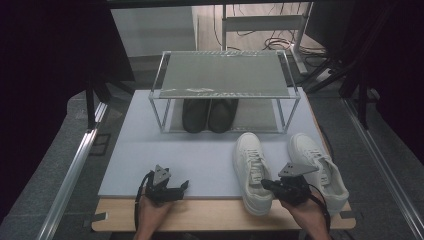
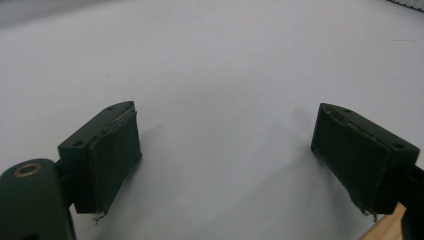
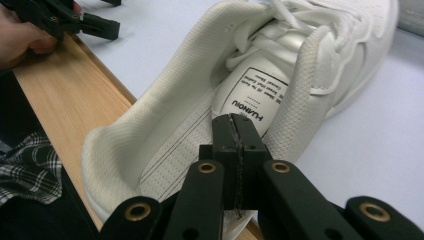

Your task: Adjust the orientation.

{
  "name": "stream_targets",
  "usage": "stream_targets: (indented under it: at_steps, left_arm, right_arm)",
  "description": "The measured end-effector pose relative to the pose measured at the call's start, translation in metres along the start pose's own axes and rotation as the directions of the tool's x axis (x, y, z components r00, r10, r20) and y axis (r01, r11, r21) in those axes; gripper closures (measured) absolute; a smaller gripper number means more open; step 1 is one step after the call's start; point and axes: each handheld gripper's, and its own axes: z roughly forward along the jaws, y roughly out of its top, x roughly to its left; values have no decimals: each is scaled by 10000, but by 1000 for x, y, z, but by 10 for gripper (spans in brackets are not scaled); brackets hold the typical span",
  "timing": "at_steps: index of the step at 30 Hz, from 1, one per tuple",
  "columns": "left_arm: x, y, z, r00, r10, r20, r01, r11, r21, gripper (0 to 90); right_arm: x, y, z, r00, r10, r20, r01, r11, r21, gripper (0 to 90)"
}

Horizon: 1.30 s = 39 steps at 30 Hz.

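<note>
Sneaker directly ahead of the closed, empty right gripper is judged light and soft-walled; grasp its padded heel collar.

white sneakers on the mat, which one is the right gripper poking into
The left-hand white lace-up sneaker, the one nearer the table's middle. The shut right gripper sits inside its heel opening; the other white sneaker lies beside it toward the table's right edge.

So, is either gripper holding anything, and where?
Nothing held: left gripper open over the mat; right gripper shut empty, tips inside the white shoe opening.
</note>
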Motion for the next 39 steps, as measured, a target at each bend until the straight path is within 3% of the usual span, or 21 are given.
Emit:
stream_targets:
  at_steps: [15,23,27,33,39]
  left_arm:
    - [0,0,0,10000,-2,-3,2,10000,-2,120]
    - [0,0,0,10000,-2,-1,2,10000,-1,121]
    - [0,0,0,10000,-4,-2,4,10000,-2,121]
    - [0,0,0,10000,-2,-4,2,10000,-1,121]
    - [0,0,0,10000,-5,-1,5,10000,-2,121]
  right_arm:
    - [-15,-4,-13,9982,177,570,-194,9994,300,894]
    - [-11,-2,-17,9985,206,515,-226,9990,393,824]
    - [-12,-1,-23,9978,517,418,-527,9983,247,803]
    - [-15,2,-37,9928,842,854,-847,9964,17,736]
    - [-25,3,-33,9880,1277,868,-1284,9917,28,670]
